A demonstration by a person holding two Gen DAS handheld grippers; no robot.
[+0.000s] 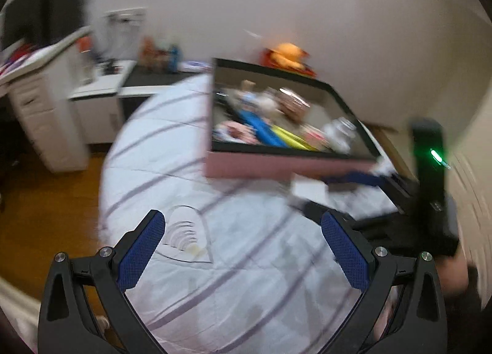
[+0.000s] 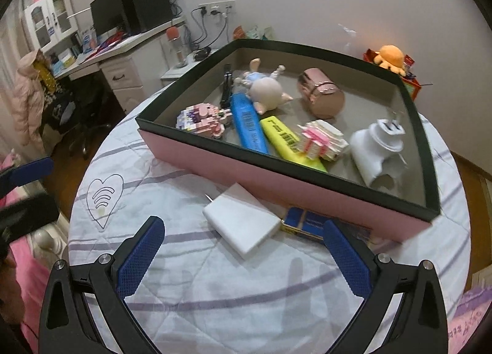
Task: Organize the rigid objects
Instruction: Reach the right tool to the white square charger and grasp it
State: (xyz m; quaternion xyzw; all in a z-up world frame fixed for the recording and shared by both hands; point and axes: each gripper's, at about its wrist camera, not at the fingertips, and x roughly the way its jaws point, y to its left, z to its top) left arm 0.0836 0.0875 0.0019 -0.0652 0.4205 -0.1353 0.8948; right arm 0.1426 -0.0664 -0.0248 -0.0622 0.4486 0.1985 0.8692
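Observation:
A shallow pink box with a black rim (image 2: 276, 181) (image 1: 289, 166) lies on the striped bedcover. It holds a blue highlighter (image 2: 249, 126), a yellow highlighter (image 2: 289, 141), a pig figurine (image 2: 264, 89), two brick figures (image 2: 201, 118), a rose-gold cylinder (image 2: 321, 95) and a white plug (image 2: 378, 151). In front of the box lie a white block (image 2: 246, 228) (image 1: 307, 189) and a small blue-and-yellow box (image 2: 304, 221). My right gripper (image 2: 243, 224) is open, its fingers either side of the white block. My left gripper (image 1: 243, 221) is open over bare bedcover. The left wrist view is blurred.
A white desk with drawers (image 2: 123, 77), a monitor (image 2: 107, 15) and a chair draped with a pink jacket (image 2: 27, 92) stand to the left across a wood floor. An orange plush (image 2: 392, 57) sits behind the box by the wall. The bed's edge curves away at left.

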